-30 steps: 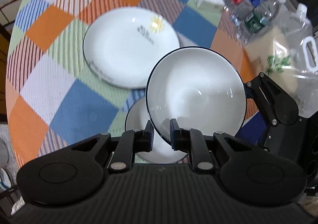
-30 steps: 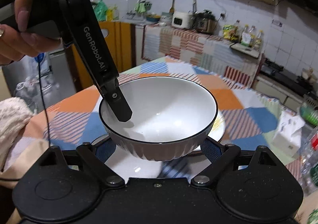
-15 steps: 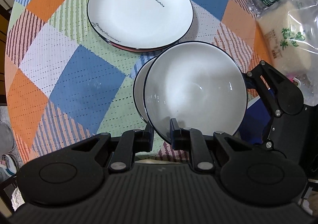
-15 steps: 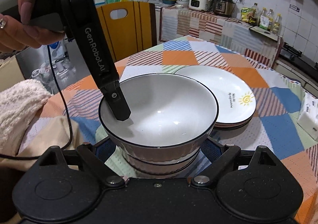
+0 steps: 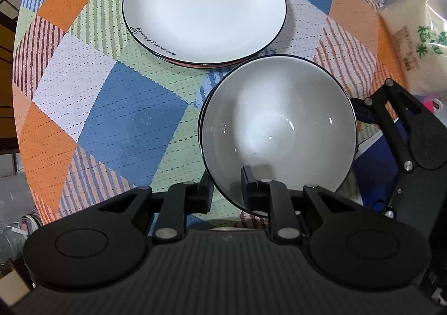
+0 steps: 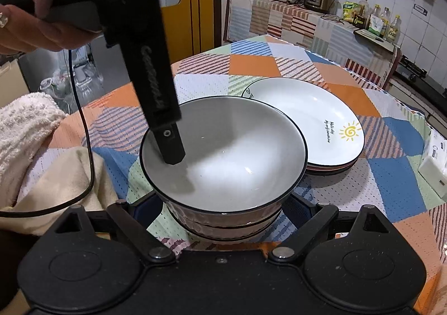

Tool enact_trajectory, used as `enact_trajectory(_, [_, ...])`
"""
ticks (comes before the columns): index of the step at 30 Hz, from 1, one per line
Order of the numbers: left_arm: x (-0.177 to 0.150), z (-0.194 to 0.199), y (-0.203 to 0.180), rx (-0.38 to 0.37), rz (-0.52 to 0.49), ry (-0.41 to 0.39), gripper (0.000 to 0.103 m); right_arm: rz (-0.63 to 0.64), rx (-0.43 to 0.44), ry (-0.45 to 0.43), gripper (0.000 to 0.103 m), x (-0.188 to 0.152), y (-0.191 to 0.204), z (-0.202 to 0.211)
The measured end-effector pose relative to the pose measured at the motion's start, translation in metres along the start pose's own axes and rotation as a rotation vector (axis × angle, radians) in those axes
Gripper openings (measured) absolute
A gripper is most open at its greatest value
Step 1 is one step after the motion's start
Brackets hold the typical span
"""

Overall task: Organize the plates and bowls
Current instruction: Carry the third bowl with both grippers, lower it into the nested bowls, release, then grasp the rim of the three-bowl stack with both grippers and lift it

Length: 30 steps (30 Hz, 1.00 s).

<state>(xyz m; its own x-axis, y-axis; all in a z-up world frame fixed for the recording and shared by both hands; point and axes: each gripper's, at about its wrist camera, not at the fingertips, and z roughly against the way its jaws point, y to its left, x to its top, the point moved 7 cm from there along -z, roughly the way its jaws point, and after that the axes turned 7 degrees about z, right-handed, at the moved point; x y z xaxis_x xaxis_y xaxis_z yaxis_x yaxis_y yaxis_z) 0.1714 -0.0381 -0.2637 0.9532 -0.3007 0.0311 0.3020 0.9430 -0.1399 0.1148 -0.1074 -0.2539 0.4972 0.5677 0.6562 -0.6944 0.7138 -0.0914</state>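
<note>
The white bowl (image 6: 223,153) had come down from above the table to nest on the bowl stack (image 6: 223,224) beside the plates (image 5: 204,4). The left gripper (image 5: 225,187), pinching its rim, was opening; the right gripper (image 6: 223,211) stood spread around it, so stacking looked nearly done

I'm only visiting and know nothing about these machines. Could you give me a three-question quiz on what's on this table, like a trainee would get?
1. True or false: the top bowl is nested in a lower bowl.
2. What is drawn on the top plate? A) a sun B) a fish C) a flower
3. Fill in: the rim of the top bowl is edged with a thin ____ line.

Key: 1 true; 2 A; 3 dark.
</note>
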Motion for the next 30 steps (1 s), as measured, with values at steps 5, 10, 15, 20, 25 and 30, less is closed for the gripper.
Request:
enact_trajectory(5, [0.002,-0.007,0.003,0.005,0.003,0.010,0.020,0.026,-0.018,0.014,0.095,-0.001,0.001,-0.002])
enact_trajectory(10, [0.002,-0.014,0.005,-0.008,0.015,0.008,0.022,0.026,-0.026,0.008,0.097,-0.002,0.002,-0.001])
enact_trajectory(15, [0.001,-0.013,0.008,-0.029,0.008,-0.005,0.026,0.034,-0.046,0.004,0.097,-0.004,0.005,0.000])
enact_trajectory(20, [0.005,0.010,0.029,-0.102,0.092,-0.126,0.031,0.037,-0.034,-0.020,0.098,-0.007,0.009,0.014])
enact_trajectory(25, [0.008,0.029,0.062,-0.189,0.234,-0.254,0.037,0.023,-0.002,-0.035,0.098,-0.017,0.008,0.026])
enact_trajectory(30, [0.001,0.015,0.069,-0.252,0.282,-0.262,0.038,-0.075,0.055,0.040,0.098,-0.038,-0.003,0.006])
